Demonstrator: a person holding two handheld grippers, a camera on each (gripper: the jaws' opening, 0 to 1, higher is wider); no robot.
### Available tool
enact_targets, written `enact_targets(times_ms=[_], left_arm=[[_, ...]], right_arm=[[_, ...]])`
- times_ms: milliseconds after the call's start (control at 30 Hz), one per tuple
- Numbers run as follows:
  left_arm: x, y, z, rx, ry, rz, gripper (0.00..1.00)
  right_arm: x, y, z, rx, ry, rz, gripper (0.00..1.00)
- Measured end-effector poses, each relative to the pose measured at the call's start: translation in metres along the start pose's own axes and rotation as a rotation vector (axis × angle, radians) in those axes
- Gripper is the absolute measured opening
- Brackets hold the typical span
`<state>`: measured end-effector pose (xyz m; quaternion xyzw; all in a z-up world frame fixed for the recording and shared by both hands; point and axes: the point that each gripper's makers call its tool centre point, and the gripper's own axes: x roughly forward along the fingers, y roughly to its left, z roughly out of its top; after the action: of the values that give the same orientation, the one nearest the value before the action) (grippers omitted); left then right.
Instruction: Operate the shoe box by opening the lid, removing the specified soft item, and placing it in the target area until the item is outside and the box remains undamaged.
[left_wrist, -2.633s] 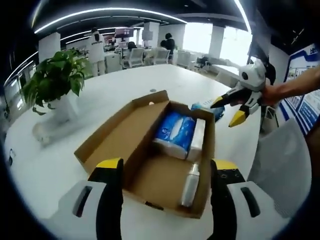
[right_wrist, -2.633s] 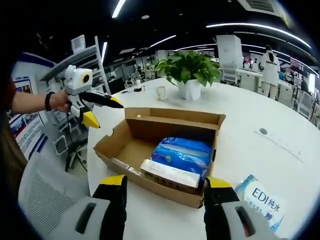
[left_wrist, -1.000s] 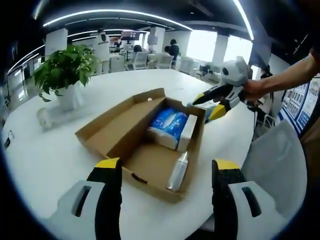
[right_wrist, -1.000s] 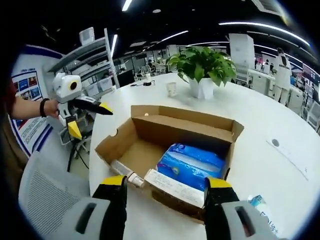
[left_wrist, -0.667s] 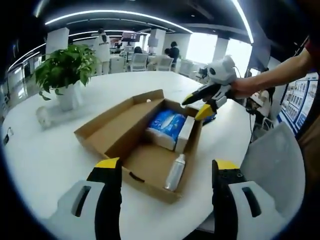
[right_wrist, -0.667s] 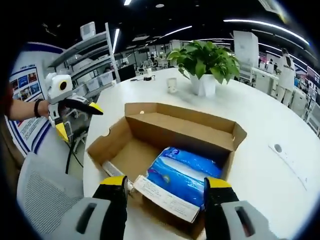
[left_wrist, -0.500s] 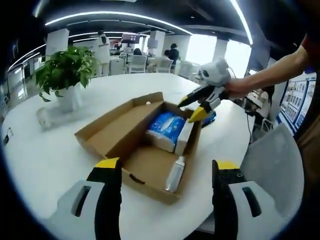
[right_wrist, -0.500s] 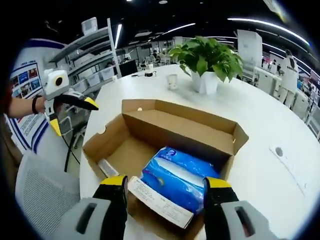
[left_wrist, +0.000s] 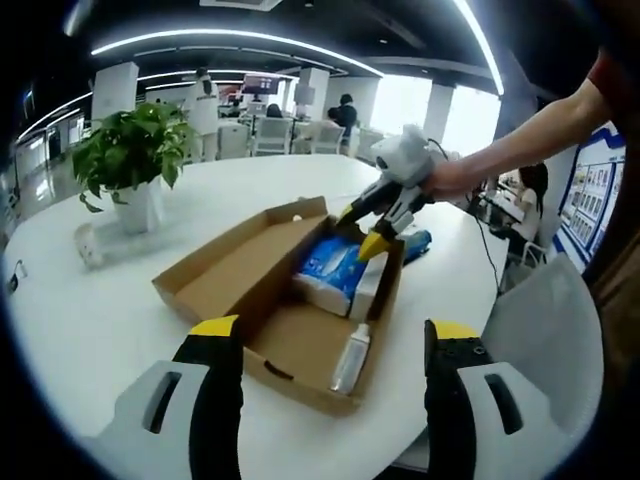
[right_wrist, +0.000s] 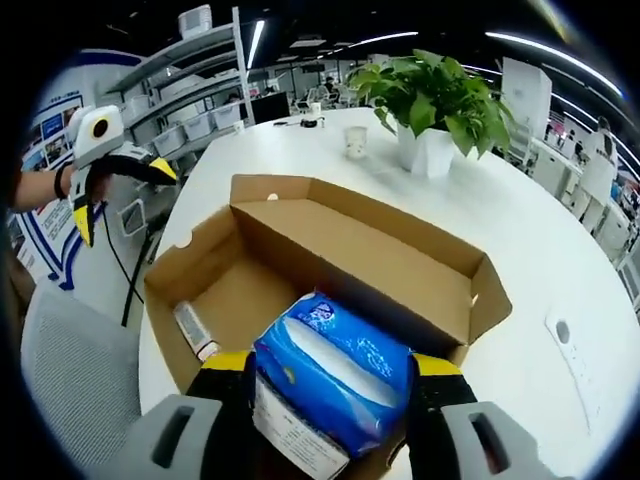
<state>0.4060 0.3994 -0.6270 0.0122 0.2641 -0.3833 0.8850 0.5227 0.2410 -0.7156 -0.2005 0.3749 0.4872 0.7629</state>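
Reaching over the open shoe box (left_wrist: 290, 290), your right gripper (left_wrist: 368, 228) hangs with its fingers (left_wrist: 372, 245) apart just above the blue soft pack (left_wrist: 330, 265), at about one o'clock from your left gripper (left_wrist: 325, 345), whose fingers are also apart and holding nothing. In the right gripper view, the blue soft pack (right_wrist: 335, 375) sits between the spread fingers (right_wrist: 435, 375), a small bottle (right_wrist: 192, 332) lying at nine o'clock inside the shoe box (right_wrist: 340, 250). A potted plant (left_wrist: 130, 160) stands on the white desk (left_wrist: 90, 320).
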Motion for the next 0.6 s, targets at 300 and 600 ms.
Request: enact_targets(times_ms=[300, 600], left_arm=[[-0.004, -0.002, -0.003, -0.01, -0.002, 0.005, 0.74], [-0.007, -0.005, 0.004, -0.005, -0.02, 0.015, 0.74]], right_arm=[[0.015, 0.0, -0.007, -0.161, 0.112, 0.017, 0.58], [0.028, -0.004, -0.013, -0.317, 0.219, 0.019, 0.58]])
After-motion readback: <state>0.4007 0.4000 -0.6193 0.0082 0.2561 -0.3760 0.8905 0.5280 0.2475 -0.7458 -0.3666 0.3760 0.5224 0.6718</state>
